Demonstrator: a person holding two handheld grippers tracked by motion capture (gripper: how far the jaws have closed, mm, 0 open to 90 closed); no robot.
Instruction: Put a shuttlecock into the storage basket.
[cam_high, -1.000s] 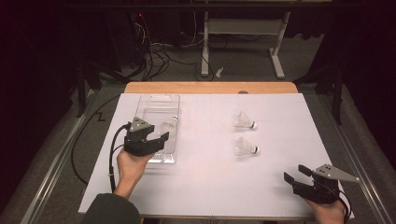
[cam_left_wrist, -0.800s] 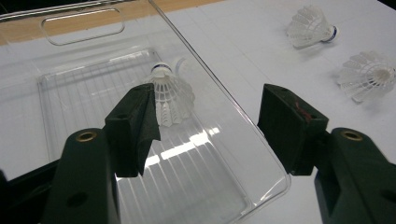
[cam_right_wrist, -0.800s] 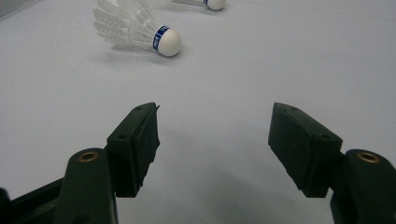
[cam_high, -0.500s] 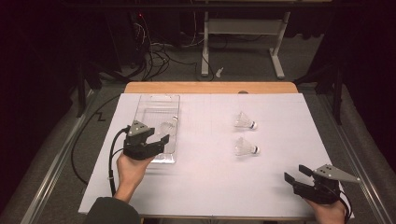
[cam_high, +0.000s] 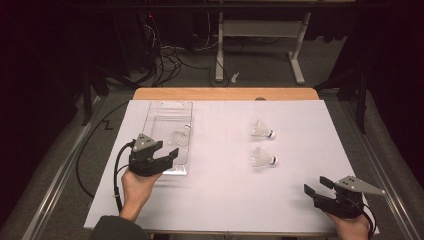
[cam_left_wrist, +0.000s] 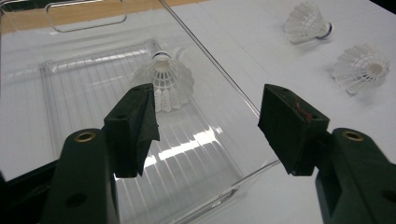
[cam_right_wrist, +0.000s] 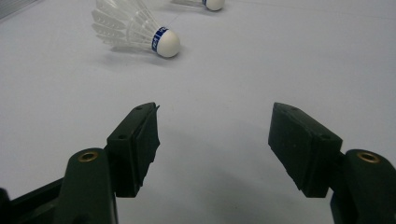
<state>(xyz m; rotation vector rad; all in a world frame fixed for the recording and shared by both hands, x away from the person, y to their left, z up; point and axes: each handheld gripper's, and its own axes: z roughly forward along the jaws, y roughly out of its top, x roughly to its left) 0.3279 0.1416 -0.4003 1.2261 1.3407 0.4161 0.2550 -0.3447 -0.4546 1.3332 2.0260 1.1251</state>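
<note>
A white shuttlecock (cam_high: 181, 136) lies inside a clear plastic tray (cam_high: 167, 107) at the table's left. My left gripper (cam_high: 167, 150) hovers over the tray's near end, open, with nothing between its jaws. In the left gripper view that shuttlecock (cam_left_wrist: 164, 81) lies just beyond my open gripper (cam_left_wrist: 208, 116), its cork pointing away. Two more shuttlecocks (cam_high: 261, 130) (cam_high: 262, 157) lie on the white sheet right of centre. My right gripper (cam_high: 316, 185) rests open and empty near the front right corner. In the right gripper view the nearer shuttlecock (cam_right_wrist: 135, 28) lies well ahead of the gripper (cam_right_wrist: 215, 135).
A white sheet (cam_high: 225, 200) covers the wooden table (cam_high: 225, 93). Behind the table are dark floor, cables (cam_high: 165, 60) and a white metal stand (cam_high: 260, 45). The left gripper's cable (cam_high: 117, 170) loops beside the hand.
The left gripper has drifted slightly toward the table's near edge, still open. The right gripper and the shuttlecocks have not moved.
</note>
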